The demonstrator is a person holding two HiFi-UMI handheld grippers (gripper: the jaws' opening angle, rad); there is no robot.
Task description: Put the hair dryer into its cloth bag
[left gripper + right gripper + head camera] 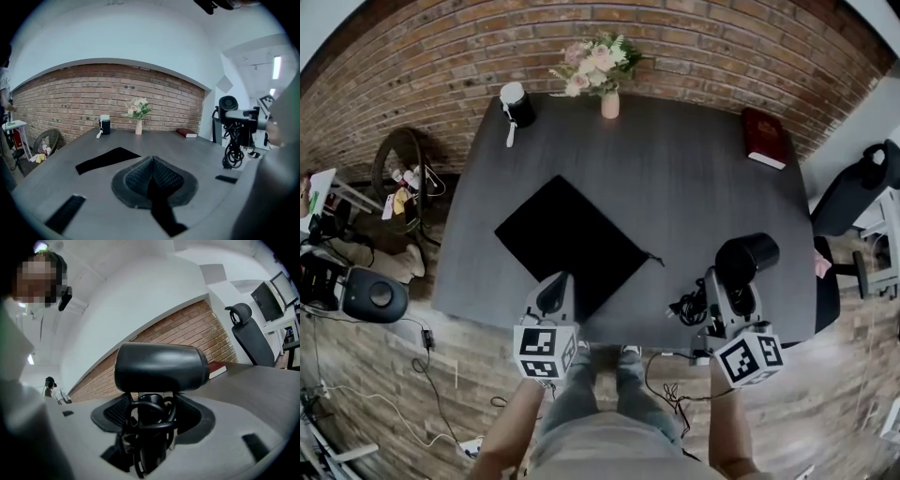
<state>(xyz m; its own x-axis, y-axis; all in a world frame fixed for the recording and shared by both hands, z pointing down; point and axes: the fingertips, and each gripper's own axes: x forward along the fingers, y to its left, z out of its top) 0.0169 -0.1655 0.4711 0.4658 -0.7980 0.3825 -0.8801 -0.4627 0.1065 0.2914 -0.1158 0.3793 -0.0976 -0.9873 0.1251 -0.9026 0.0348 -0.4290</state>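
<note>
The black cloth bag lies flat on the dark table, turned like a diamond. In the left gripper view the bag shows ahead and to the left. My left gripper hangs over the bag's near corner at the table's front edge, jaws shut with nothing seen between them. My right gripper is shut on the handle of the black hair dryer, held above the table's front right. The dryer's barrel lies crosswise over the jaws, and its cord loops around the handle and hangs in a bundle.
At the table's far edge stand a vase of flowers and a black jar with a white lid; a red book lies at the far right. An office chair stands to the right. Cables and gear lie on the floor at left.
</note>
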